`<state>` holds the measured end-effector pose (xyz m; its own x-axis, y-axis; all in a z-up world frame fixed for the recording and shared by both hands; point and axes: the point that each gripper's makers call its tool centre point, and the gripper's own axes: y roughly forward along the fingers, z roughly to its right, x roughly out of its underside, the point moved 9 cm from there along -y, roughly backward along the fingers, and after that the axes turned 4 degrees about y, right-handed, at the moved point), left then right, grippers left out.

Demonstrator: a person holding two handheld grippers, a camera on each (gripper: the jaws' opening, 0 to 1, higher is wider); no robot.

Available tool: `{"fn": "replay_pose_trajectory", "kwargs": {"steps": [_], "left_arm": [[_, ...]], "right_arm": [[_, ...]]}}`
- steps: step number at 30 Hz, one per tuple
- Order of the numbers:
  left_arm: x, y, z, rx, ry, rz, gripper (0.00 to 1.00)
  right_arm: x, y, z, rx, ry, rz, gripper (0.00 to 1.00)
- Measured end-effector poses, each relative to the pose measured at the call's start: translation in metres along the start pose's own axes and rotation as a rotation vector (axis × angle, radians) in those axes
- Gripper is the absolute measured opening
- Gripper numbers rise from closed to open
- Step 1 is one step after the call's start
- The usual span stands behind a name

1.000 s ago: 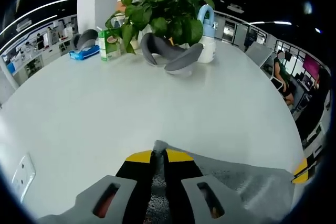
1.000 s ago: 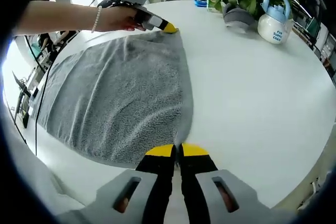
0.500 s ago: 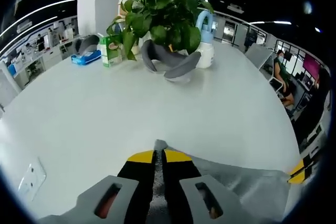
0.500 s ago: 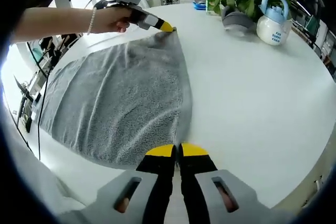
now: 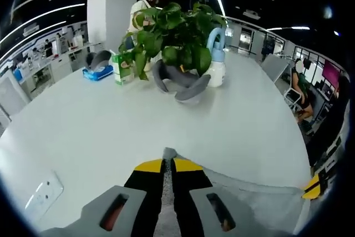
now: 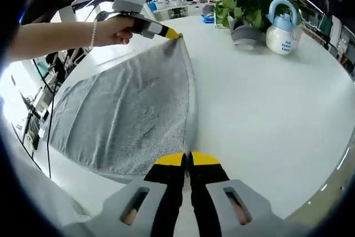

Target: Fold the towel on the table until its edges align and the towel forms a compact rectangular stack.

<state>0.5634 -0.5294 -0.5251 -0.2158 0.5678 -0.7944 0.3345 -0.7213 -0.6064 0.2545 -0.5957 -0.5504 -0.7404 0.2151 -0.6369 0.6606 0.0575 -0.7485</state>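
On the left of the right gripper view, the left tongs [image 6: 173, 34] are clamped on one corner of the grey towel [image 6: 133, 115], held by a hand [image 6: 113, 30]. At bottom centre, the right tongs [image 6: 187, 160] are closed on the neighbouring corner, and the edge between the two runs taut. The towel's far portion rests on the white tabletop [image 6: 266, 115] while the gripped edge appears raised. Risks, in my judgement: a corner may slip if the tongs pull apart too hard, and uneven carrying would leave the edges misaligned. To the right stand a potted plant [image 6: 249, 4] and a kettle [image 6: 282, 29], well apart from the towel. The towel is a plain, coarse terry cloth, unfolded and largely smooth.
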Motion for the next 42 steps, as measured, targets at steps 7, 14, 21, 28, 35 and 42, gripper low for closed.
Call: {"fn": "replay_pose_trajectory", "kwargs": {"steps": [7, 14, 21, 28, 35, 42], "left_arm": [[-0.01, -0.017, 0.005, -0.02, 0.011, 0.018, 0.05], [-0.022, -0.028, 0.013, -0.032, 0.026, 0.034, 0.05], [-0.035, -0.035, 0.025, -0.032, 0.03, 0.056, 0.05], [-0.046, -0.034, 0.036, -0.041, 0.027, 0.074, 0.05], [-0.06, -0.031, 0.049, -0.05, 0.034, 0.094, 0.05], [-0.07, -0.031, 0.058, -0.056, 0.046, 0.117, 0.05]], "right_arm": [[0.0, -0.012, 0.001, -0.017, -0.004, 0.032, 0.0], [-0.004, -0.028, -0.001, -0.054, 0.007, 0.082, 0.0], [-0.003, -0.039, 0.009, -0.047, -0.007, 0.09, 0.0], [-0.005, -0.051, 0.022, -0.052, -0.011, 0.108, 0.0], [-0.008, -0.063, 0.036, -0.067, -0.018, 0.116, 0.0], [-0.009, -0.071, 0.052, -0.066, -0.034, 0.112, 0.0]]}}
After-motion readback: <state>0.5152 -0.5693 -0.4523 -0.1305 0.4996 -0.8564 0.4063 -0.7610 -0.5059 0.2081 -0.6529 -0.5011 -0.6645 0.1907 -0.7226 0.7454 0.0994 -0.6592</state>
